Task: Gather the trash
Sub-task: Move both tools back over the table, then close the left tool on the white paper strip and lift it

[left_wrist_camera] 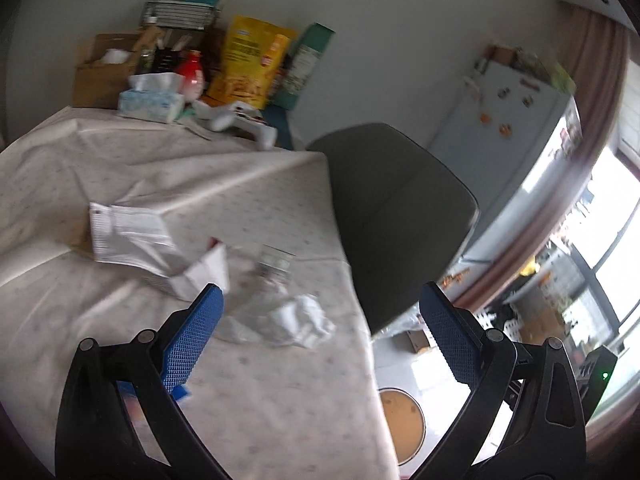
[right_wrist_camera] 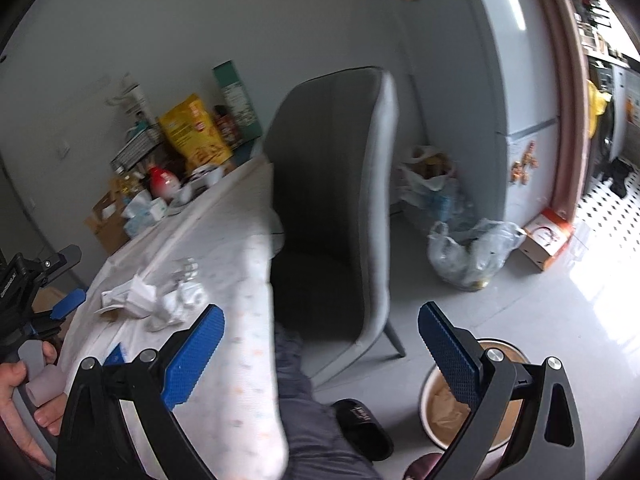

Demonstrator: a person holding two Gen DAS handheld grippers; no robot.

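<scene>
Trash on my bench (left_wrist_camera: pixel 260 420) is basically a small heap: a crumpled white tissue (left_wrist_camera: pixel 296 320), a squashed clear plastic piece (left_wrist_camera: pixel 274 266) right behind it, and a torn white paper packet (left_wrist_camera: pixel 132 240) off at about 10 o'clock from the tissue. From the left wrist cam, my left gripper (left_wrist_camera: pixel 322 334) is spread wide with nothing in it, and the tissue sits just ahead of the left blue pad (left_wrist_camera: pixel 192 344), between the two pads in the view but closer to that one. Can't tell if it's touching anything, it's blurry.

Right gripper (right_wrist_camera: pixel 320 356) is wide too, also empty, hanging off the bench edge by the grey chair (right_wrist_camera: pixel 332 208). From there the trash heap (right_wrist_camera: pixel 160 300) is up at around 10 o'clock, well apart from it. Round bin (right_wrist_camera: pixel 460 412) on the floor sits behind the right pad at roughly 4 o'clock, with some brownish stuff inside.
</scene>
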